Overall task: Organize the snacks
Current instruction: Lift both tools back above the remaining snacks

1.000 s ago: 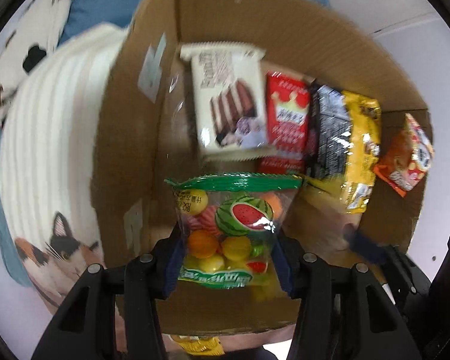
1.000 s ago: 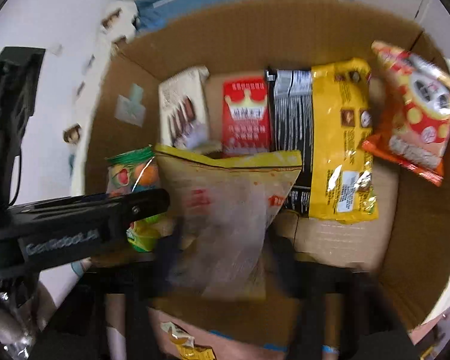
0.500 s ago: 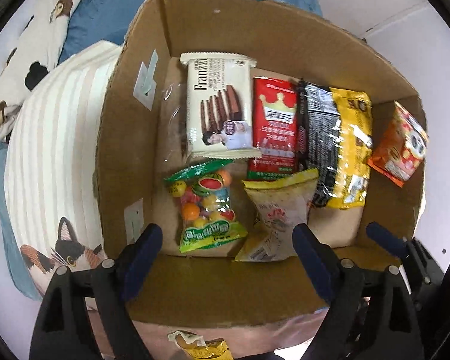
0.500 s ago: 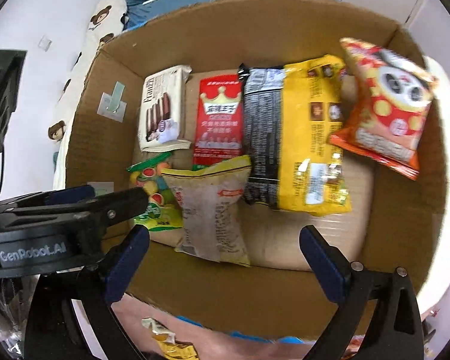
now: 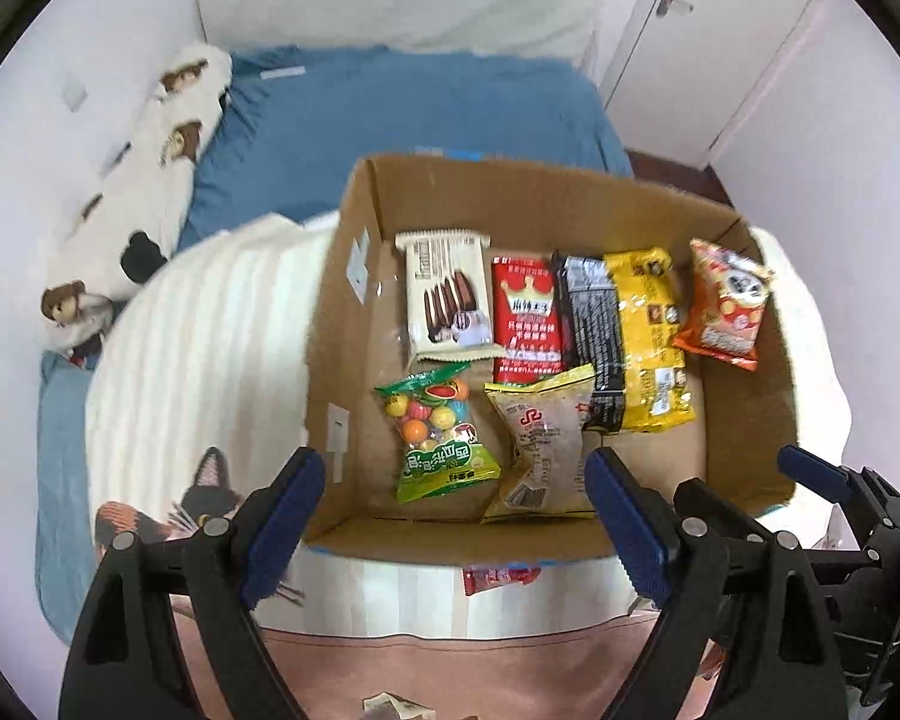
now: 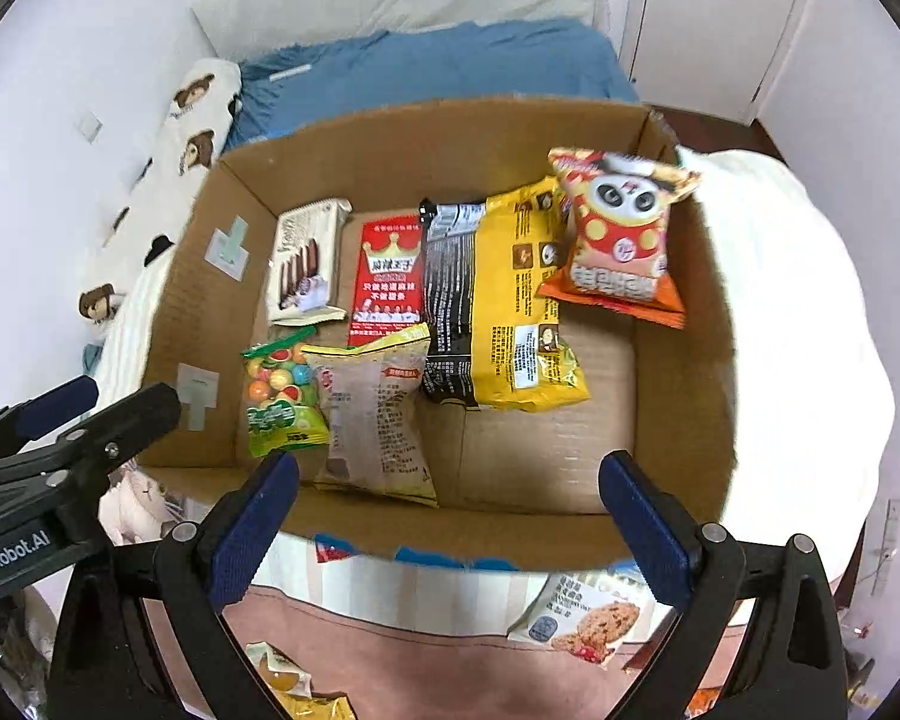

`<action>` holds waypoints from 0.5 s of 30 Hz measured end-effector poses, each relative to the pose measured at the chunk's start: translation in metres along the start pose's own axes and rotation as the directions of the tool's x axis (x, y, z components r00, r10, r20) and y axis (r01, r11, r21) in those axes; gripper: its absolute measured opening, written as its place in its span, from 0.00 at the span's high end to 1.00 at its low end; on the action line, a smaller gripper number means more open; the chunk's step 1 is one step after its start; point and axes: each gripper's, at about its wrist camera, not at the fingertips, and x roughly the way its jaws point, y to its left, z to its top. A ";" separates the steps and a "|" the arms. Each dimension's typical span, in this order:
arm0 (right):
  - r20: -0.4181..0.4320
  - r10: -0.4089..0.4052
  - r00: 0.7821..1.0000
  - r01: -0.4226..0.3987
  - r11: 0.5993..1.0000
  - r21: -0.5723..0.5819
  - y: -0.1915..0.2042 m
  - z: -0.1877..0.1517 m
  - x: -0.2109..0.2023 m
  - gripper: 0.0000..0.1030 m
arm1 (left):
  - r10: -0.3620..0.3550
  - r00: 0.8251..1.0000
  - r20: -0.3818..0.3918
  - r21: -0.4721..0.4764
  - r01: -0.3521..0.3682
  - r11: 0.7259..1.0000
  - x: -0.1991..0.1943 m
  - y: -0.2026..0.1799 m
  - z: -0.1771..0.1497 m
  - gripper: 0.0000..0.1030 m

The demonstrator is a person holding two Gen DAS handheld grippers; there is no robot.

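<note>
An open cardboard box holds several snack packs. In its near left corner a green fruit-candy bag lies flat, beside a beige and yellow bag. Behind them lie a white biscuit pack, a red pack and a black and yellow pack. An orange panda bag leans on the right wall. My left gripper hangs open and empty above the box's near edge. My right gripper is open and empty too.
The box rests on a white striped blanket with a cat print over a blue bed. A cookie pack and a yellow wrapper lie in front of the box. A bear-print pillow lines the left wall.
The left gripper let go of the fruit-candy bag and the right gripper of the beige bag. Both opened wide, then rose and drew back from the box.
</note>
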 end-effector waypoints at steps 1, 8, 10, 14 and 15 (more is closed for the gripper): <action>0.017 0.003 1.000 -0.003 1.000 0.003 0.000 -0.003 -0.007 0.01 | 0.000 1.000 0.024 0.001 0.000 1.000 -0.010 0.001 -0.003 0.14; 0.118 0.011 0.993 -0.009 1.000 -0.013 0.004 -0.032 -0.052 0.01 | 0.017 0.990 0.142 0.012 -0.018 1.000 -0.055 -0.004 -0.032 0.14; 0.138 0.007 0.990 -0.004 1.000 -0.023 0.006 -0.039 -0.060 0.01 | 0.015 0.987 0.157 0.010 -0.017 1.000 -0.063 -0.004 -0.040 0.14; 0.176 0.022 0.984 -0.016 0.999 -0.031 0.009 -0.057 -0.080 0.01 | -0.003 0.984 0.179 -0.010 0.005 1.000 -0.079 -0.002 -0.056 0.14; 0.180 0.035 0.983 -0.031 0.999 -0.029 0.008 -0.062 -0.084 0.01 | -0.006 0.983 0.184 -0.016 0.009 1.000 -0.083 -0.001 -0.060 0.14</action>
